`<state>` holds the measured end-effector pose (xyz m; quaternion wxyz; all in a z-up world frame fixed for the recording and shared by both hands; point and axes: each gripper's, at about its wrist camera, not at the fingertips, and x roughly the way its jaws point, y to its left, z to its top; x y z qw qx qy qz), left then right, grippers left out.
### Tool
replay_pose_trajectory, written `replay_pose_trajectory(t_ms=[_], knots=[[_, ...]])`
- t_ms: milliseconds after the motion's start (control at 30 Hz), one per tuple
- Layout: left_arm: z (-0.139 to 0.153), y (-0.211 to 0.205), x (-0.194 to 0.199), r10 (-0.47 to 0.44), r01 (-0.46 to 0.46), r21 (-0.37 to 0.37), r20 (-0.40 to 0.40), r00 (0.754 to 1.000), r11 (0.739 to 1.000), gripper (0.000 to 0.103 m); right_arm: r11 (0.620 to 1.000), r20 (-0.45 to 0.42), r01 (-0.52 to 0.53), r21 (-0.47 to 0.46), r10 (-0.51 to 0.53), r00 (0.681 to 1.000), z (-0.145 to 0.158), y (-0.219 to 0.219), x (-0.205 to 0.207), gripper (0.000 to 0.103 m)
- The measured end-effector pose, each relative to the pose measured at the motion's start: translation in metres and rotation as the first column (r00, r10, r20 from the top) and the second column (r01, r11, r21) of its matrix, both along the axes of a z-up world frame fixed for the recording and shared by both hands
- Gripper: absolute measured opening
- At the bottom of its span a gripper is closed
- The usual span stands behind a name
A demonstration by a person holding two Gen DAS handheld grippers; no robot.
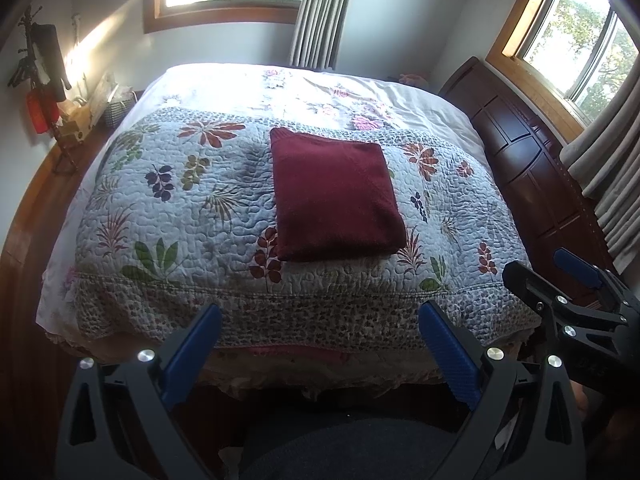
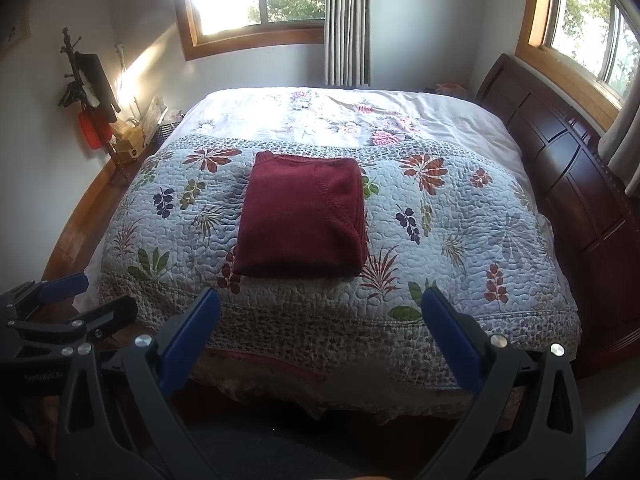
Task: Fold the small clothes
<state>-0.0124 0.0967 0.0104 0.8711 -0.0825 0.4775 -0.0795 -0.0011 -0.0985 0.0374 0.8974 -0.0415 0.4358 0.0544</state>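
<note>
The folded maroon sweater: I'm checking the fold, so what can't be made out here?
- Maroon sweater: sleeves and underside, both views, hidden under its own top layer.
- Bed near side below the quilt: both views, behind the open left gripper and right gripper.
- Shelf clutter: too small.

The left claw [image 1: 320, 312] is spread wide, its blue-padded fingers [image 1: 196, 344] far apart and gripping nothing. The right claw [image 2: 320, 298] is likewise wide apart and empty. Both point forward, side by side, level.
</note>
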Motion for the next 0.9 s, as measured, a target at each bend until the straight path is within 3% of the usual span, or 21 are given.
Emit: replay_pose_trajectory(t_ms=[900], knots=[[-0.0014,-0.0013,0.0047,0.005,-0.005,0.004,-0.004,1.000,1.000,0.099,1.000,-0.009,-0.005,0.004,0.005,1.000,-0.0032,-0.0049,0.0078,0.100]])
